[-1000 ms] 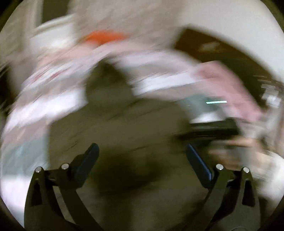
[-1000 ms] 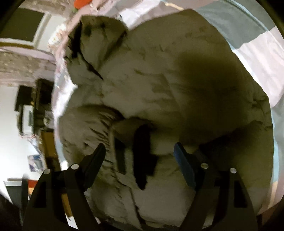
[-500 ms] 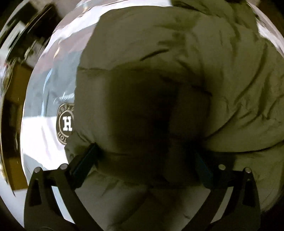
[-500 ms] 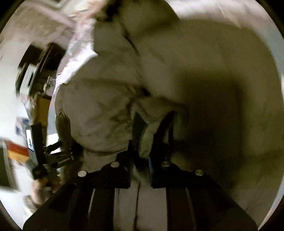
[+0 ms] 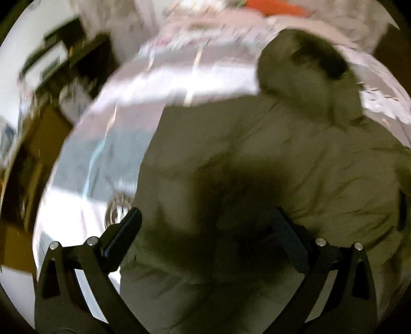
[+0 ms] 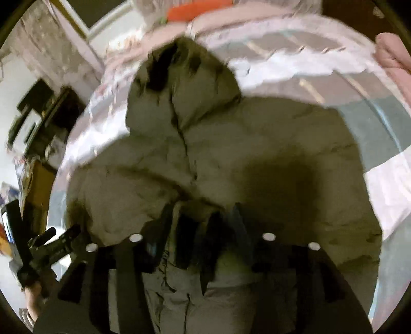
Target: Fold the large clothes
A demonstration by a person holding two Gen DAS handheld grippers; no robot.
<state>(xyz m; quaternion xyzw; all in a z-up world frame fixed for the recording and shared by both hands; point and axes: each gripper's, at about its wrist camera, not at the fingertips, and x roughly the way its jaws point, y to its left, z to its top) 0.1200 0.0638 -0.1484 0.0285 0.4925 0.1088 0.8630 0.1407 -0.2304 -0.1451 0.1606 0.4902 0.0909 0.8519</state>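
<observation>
1. Centrally, an olive padded jacket (image 6: 257, 159) lies spread on a bed cover (image 6: 303, 72) of pale, grey and pinkish blocks; its hood (image 6: 179, 84), with a dark lining showing, points to the far end of the bed.
2. From the left wrist view the same jacket (image 5: 257, 179) fills the right and lower field, its hood (image 5: 305, 66) at upper right; the picture is motion-blurred.
3. Right gripper (image 6: 197, 231): its jaws are opening, standing about half apart, with a bunched fold of the jacket, bearing a dark strap-like part (image 6: 185, 231), between them. Whether the pads press on the fold I cannot tell, as blur and shadow hide the contact.
4. Left gripper (image 5: 205, 226): jaws wide apart, poised above the jacket's near edge with nothing gripped; one finger (image 5: 123, 231) stands over the jacket's rim, by a round emblem (image 5: 118, 210) printed on the bed cover (image 5: 102, 164).
5. Left gripper as seen from the right wrist view (image 6: 54, 239): at lower left, beside the bed, borne by a hand (image 6: 33, 300).
6. Surroundings: an orange object (image 6: 197, 10) at the far end of the bed; dark furniture (image 5: 64, 66) against a white wall to the left; pink bedding (image 6: 393, 59) at upper right.
</observation>
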